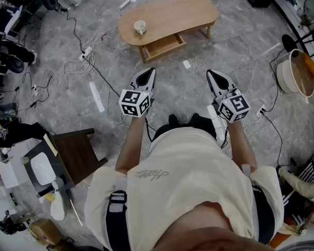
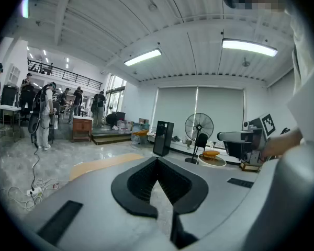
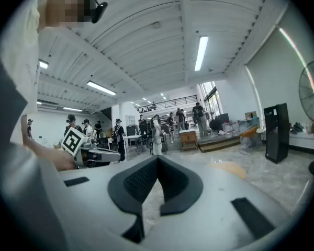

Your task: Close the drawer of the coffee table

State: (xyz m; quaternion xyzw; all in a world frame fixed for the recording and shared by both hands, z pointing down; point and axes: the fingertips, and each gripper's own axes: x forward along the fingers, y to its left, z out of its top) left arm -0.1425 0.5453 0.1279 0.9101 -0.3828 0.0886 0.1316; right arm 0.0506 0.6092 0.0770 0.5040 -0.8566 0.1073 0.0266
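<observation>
The light wooden coffee table (image 1: pixel 172 15) stands on the grey floor ahead of me, with a white cup (image 1: pixel 140 26) on its left end. Its drawer (image 1: pixel 162 46) is pulled out toward me under the top. My left gripper (image 1: pixel 146 73) and right gripper (image 1: pixel 212 74) are held side by side in the air, well short of the table, both shut and empty. In the left gripper view the jaws (image 2: pixel 157 160) meet at their tips, and the tan table top (image 2: pixel 102 163) shows beyond. The right gripper (image 3: pixel 157 160) also points at the table top (image 3: pixel 229 168).
Cables and a power strip (image 1: pixel 86 51) trail over the floor left of the table. A dark wooden stool (image 1: pixel 76 153) stands at my left, a white tub (image 1: pixel 295 75) at the right. A small white object (image 1: pixel 186 64) lies before the drawer.
</observation>
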